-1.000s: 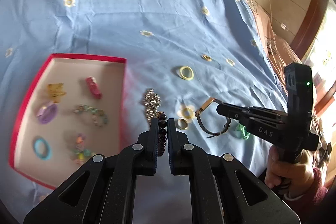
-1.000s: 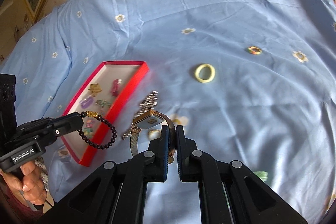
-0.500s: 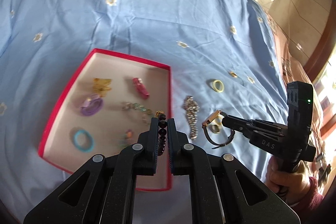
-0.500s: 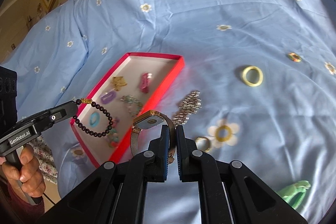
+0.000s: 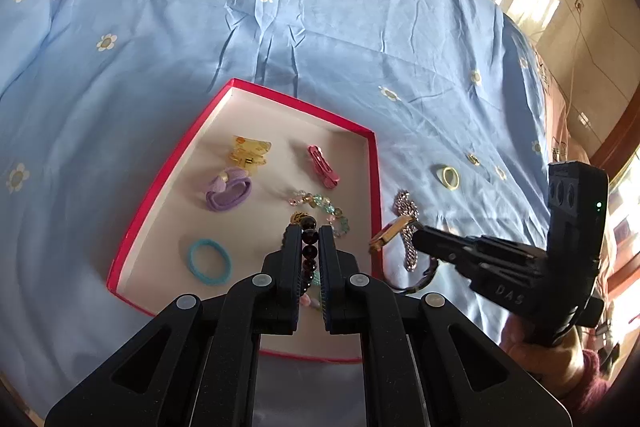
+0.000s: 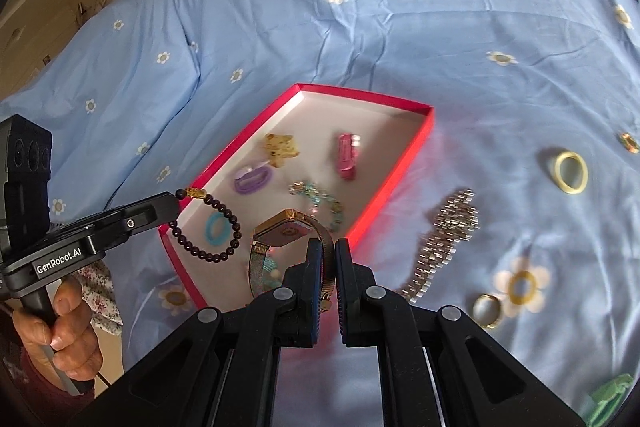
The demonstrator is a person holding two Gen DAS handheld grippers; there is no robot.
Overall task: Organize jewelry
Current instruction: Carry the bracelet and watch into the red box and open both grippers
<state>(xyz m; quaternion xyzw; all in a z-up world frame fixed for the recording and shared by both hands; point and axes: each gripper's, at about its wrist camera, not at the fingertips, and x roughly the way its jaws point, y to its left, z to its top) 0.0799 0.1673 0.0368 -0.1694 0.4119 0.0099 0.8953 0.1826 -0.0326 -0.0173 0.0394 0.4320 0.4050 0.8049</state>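
Observation:
A red-rimmed tray (image 5: 374,163) (image 6: 404,163) lies on the blue bedsheet with several hair ties, clips and a pastel bead bracelet (image 5: 320,201) (image 6: 320,197) inside. My left gripper (image 5: 309,233) (image 6: 176,201) is shut on a dark bead bracelet (image 5: 309,247) (image 6: 208,227), which hangs over the tray's near part. My right gripper (image 6: 325,247) (image 5: 416,233) is shut on the mesh strap of a gold watch (image 6: 280,233) (image 5: 390,233), held above the tray's right edge.
On the sheet to the right of the tray lie a silver link bracelet (image 6: 444,239) (image 5: 408,227), a yellow bangle (image 6: 570,173) (image 5: 448,177), a small ring (image 6: 486,309) and a green clip (image 6: 610,397). A hand (image 6: 60,331) grips the left handle.
Both grippers have carried their pieces leftward over the sheet to the tray. The bead bracelet now hangs over the tray's inside, and the watch has come to its right edge.

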